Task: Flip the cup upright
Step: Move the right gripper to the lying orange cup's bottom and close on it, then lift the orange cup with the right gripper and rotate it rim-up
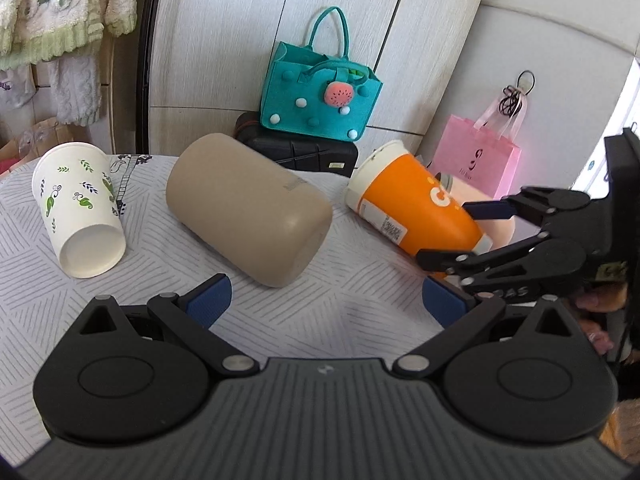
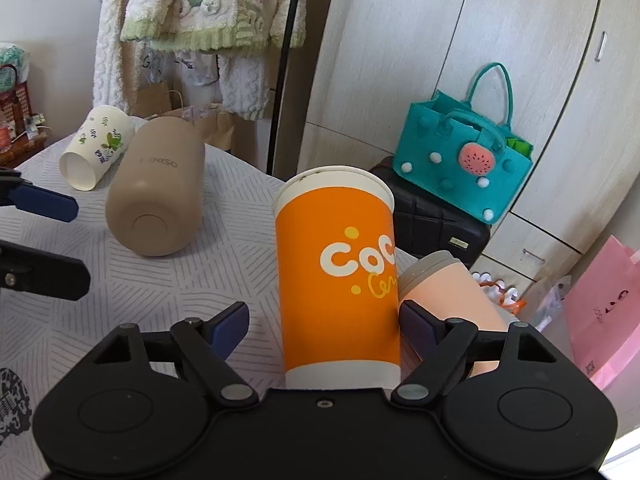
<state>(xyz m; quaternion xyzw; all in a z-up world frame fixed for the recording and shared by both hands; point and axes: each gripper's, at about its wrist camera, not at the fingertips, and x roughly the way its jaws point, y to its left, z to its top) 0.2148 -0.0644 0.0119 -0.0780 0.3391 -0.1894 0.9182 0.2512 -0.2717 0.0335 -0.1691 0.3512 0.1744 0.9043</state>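
Orange paper cup (image 2: pixel 338 276) with a white rim and white lettering lay tilted between the fingers of the right hand-held gripper (image 2: pixel 324 322), its base toward the gripper body and its mouth pointing away and upward. In the left wrist view the same orange cup (image 1: pixel 416 210) sat near the right-hand edge of the bench (image 1: pixel 280 304), its long axis slanting from the raised mouth at upper left down to the base at lower right, where the right hand-held gripper (image 1: pixel 460 232) straddled it. The right pad appeared to touch the cup wall; a gap showed at the left pad, so the jaws stood wide and a firm clamp could not be confirmed. A peach tumbler with a grey lid (image 2: pixel 452 292) lay just beside the orange cup, touching or nearly so.

The left hand-held gripper (image 1: pixel 326 300) stood open and held nothing, hovering over the near part of the bench. It faced a beige cylindrical flask (image 1: pixel 248 210) lying on its side mid-bench and a white paper cup with green leaf print (image 1: pixel 80 208) lying toward the left edge, base toward the camera.

Judged from this layout, the right side was the nearer, and righting the cup would call for swinging its mouth further upward about the base.
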